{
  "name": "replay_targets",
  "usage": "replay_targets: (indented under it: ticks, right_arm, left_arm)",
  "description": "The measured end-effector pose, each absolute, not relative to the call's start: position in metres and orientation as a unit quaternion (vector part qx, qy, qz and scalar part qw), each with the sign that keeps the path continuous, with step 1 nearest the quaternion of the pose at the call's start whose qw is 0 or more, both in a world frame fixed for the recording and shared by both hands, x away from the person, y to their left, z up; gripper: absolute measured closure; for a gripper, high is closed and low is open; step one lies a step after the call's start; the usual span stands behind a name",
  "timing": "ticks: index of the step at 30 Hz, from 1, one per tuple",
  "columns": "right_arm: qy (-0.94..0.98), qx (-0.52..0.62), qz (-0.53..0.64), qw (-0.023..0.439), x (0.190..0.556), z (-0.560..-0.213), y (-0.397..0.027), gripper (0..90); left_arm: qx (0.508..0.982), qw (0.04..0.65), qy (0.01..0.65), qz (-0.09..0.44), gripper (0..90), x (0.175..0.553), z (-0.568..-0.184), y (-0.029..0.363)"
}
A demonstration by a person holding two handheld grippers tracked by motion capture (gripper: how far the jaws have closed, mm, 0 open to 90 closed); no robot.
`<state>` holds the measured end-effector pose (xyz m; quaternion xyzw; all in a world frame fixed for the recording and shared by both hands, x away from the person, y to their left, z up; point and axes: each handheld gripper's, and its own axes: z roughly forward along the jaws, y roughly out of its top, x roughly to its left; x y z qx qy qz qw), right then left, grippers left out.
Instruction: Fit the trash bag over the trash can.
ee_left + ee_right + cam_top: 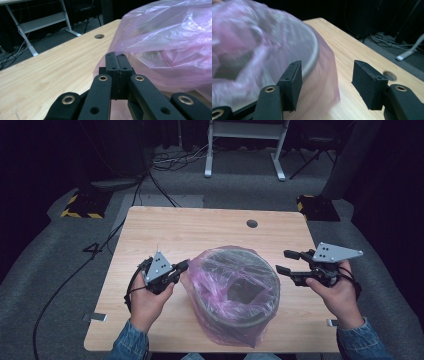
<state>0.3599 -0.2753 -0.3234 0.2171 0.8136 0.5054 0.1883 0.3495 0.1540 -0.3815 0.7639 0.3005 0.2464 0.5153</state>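
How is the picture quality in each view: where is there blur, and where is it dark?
High view: the table is evenly lit, the room behind dark. Left gripper view: sharp on the left gripper and the pink bag. Right gripper view: the bag is smeared with blur, while the right gripper is crisp.

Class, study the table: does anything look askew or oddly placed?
Yes: the pink plastic bag sits unevenly over the round grey bin, crumpled into its mouth and bunched loosely onto the table at the near side, not fitted smoothly round the rim.
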Motion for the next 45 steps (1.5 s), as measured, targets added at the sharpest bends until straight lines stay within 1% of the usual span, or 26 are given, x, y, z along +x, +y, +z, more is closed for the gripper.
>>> replay_targets:
  ticks: [1,4,5,7,8,9,10,11,12,13,14,15,18,19,21,24,27,30,33,37,41,45]
  right_arm:
    - [0.813,0.215,0.509,0.184,0.361,-0.322,-0.271,41.1]
    - [0.817,0.205,0.509,0.176,0.365,-0.319,-0.258,40.9]
    - [0.819,0.203,0.509,0.171,0.367,-0.32,-0.253,40.9]
    - [0.823,0.2,0.506,0.164,0.371,-0.321,-0.244,41.6]
    - [0.826,0.2,0.503,0.159,0.373,-0.323,-0.24,43.5]
    - [0.828,0.204,0.499,0.154,0.375,-0.325,-0.237,45.9]
    - [0.831,0.208,0.493,0.151,0.378,-0.327,-0.234,47.9]
    - [0.835,0.212,0.487,0.145,0.381,-0.329,-0.232,52.9]
    - [0.838,0.212,0.483,0.137,0.383,-0.331,-0.231,61.4]
    - [0.842,0.214,0.479,0.128,0.386,-0.334,-0.231,66.3]
    - [0.842,0.217,0.476,0.131,0.387,-0.335,-0.231,71.0]
    - [0.841,0.218,0.476,0.133,0.388,-0.335,-0.231,72.5]
    - [0.828,0.222,0.496,0.139,0.387,-0.331,-0.236,81.9]
    - [0.826,0.222,0.499,0.141,0.387,-0.33,-0.236,82.8]
    - [0.824,0.217,0.503,0.143,0.386,-0.327,-0.236,90.0]
    - [0.83,0.216,0.493,0.148,0.386,-0.324,-0.235,90.0]
    - [0.824,0.226,0.493,0.163,0.388,-0.322,-0.24,90.0]
    - [0.824,0.245,0.479,0.176,0.397,-0.329,-0.249,90.0]
    - [0.833,0.27,0.455,0.163,0.408,-0.351,-0.257,90.0]
    - [0.844,0.295,0.429,0.129,0.414,-0.391,-0.263,90.0]
    - [0.853,0.31,0.409,0.094,0.408,-0.429,-0.267,90.0]
    - [0.864,0.315,0.386,0.08,0.398,-0.455,-0.27,90.0]
  left_arm:
    - [0.763,0.516,0.301,0.247,89.7,0.354,-0.381,0.152]
    - [0.759,0.527,0.299,0.24,85.0,0.361,-0.379,0.146]
    - [0.758,0.528,0.298,0.241,82.5,0.361,-0.38,0.144]
    - [0.757,0.53,0.3,0.236,81.5,0.359,-0.383,0.143]
    - [0.757,0.529,0.305,0.234,79.9,0.357,-0.385,0.144]
    - [0.755,0.528,0.309,0.235,76.4,0.355,-0.387,0.146]
    - [0.752,0.529,0.315,0.237,70.5,0.352,-0.388,0.149]
    - [0.748,0.529,0.321,0.238,64.7,0.35,-0.39,0.151]
    - [0.746,0.53,0.325,0.237,61.6,0.346,-0.39,0.155]
    - [0.743,0.532,0.328,0.238,57.6,0.343,-0.391,0.158]
    - [0.742,0.533,0.33,0.238,54.7,0.34,-0.391,0.16]
    - [0.739,0.534,0.332,0.24,53.3,0.336,-0.391,0.162]
    - [0.737,0.535,0.336,0.241,51.2,0.325,-0.392,0.17]
    - [0.736,0.536,0.337,0.24,51.2,0.322,-0.392,0.171]
    - [0.736,0.536,0.337,0.239,51.3,0.317,-0.394,0.174]
    - [0.735,0.54,0.337,0.233,51.6,0.308,-0.397,0.175]
    - [0.739,0.541,0.332,0.224,52.0,0.302,-0.4,0.173]
    - [0.75,0.54,0.321,0.206,51.7,0.298,-0.406,0.165]
    - [0.759,0.541,0.31,0.19,50.1,0.295,-0.413,0.156]
    - [0.767,0.538,0.3,0.179,46.8,0.291,-0.418,0.149]
    - [0.769,0.536,0.301,0.176,45.9,0.289,-0.422,0.149]
    - [0.767,0.536,0.306,0.177,45.8,0.289,-0.423,0.151]
